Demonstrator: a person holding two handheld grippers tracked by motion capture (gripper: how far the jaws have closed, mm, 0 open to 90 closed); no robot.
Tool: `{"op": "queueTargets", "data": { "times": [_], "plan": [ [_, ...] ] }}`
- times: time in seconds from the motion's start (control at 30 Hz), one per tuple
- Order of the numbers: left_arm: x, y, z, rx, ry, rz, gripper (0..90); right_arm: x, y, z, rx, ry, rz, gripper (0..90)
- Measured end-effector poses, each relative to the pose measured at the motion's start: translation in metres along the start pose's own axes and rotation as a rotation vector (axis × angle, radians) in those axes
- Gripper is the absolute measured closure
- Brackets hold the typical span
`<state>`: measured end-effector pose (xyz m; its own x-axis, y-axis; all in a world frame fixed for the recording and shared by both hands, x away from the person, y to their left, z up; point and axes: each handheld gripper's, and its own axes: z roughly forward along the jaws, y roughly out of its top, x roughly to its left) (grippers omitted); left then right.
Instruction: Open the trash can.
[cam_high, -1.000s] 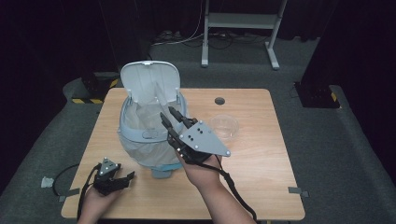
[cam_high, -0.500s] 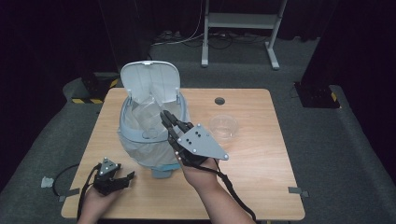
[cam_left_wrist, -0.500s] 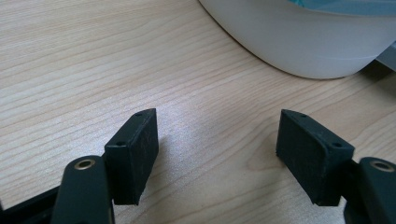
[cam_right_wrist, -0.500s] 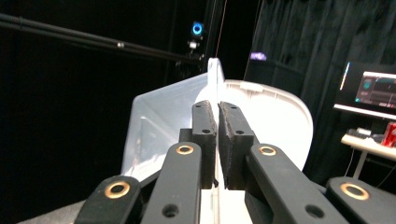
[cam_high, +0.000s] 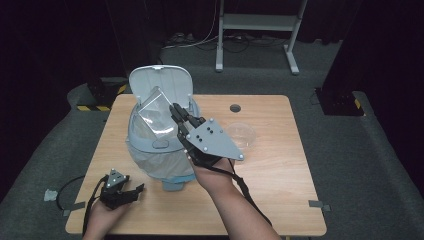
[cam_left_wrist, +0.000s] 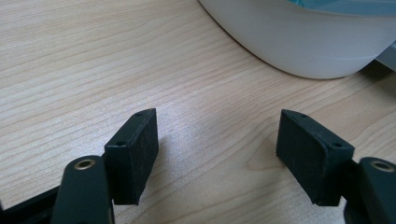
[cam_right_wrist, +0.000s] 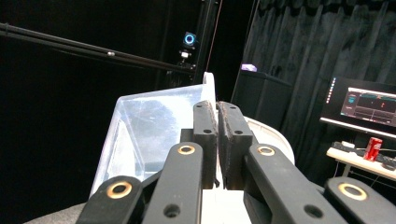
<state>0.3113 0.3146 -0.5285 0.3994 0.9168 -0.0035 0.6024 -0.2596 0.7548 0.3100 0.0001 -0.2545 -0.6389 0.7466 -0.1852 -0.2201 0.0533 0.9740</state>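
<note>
My right gripper (cam_high: 176, 112) pinches the clear box (cam_high: 155, 112) by its thin rim, tilted over the bin (cam_high: 160, 145). It looks light, slick and brittle, so I grip the wall edge gently. My left gripper (cam_high: 131, 192) rests wide open on the table (cam_high: 280, 165).

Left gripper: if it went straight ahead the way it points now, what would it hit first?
Probably the white base of the bin; the open left gripper faces it across bare table.

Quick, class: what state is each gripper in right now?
Left gripper: open, holding nothing, low over the table.
Right gripper: closed on a clear plastic container.
</note>
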Motion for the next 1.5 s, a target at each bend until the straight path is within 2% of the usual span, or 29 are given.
{"op": "queueTargets", "data": {
  "times": [0.13, 0.2, 0.47, 0.63, 0.83, 1.17, 1.27, 1.37, 1.43, 1.5],
  "plan": [
    [0.000, 0.000, 0.000, 0.000, 0.000, 0.000, 29.8, -0.003, 0.002, 0.006, 0.011, -0.012, -0.007, 85.4],
    [0.000, 0.000, 0.000, 0.000, 0.000, 0.000, 29.8, -0.005, 0.001, 0.012, 0.028, 0.001, 0.009, 74.2],
    [0.000, 0.000, 0.000, 0.000, 0.000, 0.000, 29.8, -0.001, -0.002, 0.013, 0.032, -0.008, -0.003, 71.8],
    [0.000, 0.000, 0.000, -0.001, 0.001, 0.000, 29.8, -0.005, -0.014, 0.004, 0.049, -0.032, 0.033, 66.3],
    [0.000, 0.000, 0.000, -0.001, 0.001, 0.000, 29.8, -0.006, -0.040, -0.010, 0.075, -0.036, 0.075, 67.7],
    [0.000, 0.000, 0.000, -0.001, 0.001, 0.001, 29.8, 0.001, -0.073, -0.023, 0.116, -0.027, 0.099, 72.8],
    [0.000, 0.000, 0.000, -0.001, 0.001, 0.001, 29.8, 0.001, -0.079, -0.023, 0.127, -0.019, 0.122, 73.7],
    [0.000, 0.000, 0.000, -0.001, 0.001, 0.001, 29.8, 0.000, -0.082, -0.022, 0.130, -0.005, 0.133, 80.0],
    [0.000, 0.000, 0.000, -0.001, 0.001, 0.001, 29.8, 0.000, -0.079, -0.023, 0.109, 0.003, 0.141, 86.1],
    [0.000, 0.000, 0.000, -0.001, 0.001, 0.000, 29.8, 0.001, -0.077, -0.023, 0.102, -0.004, 0.130, 86.3]
  ]
}}
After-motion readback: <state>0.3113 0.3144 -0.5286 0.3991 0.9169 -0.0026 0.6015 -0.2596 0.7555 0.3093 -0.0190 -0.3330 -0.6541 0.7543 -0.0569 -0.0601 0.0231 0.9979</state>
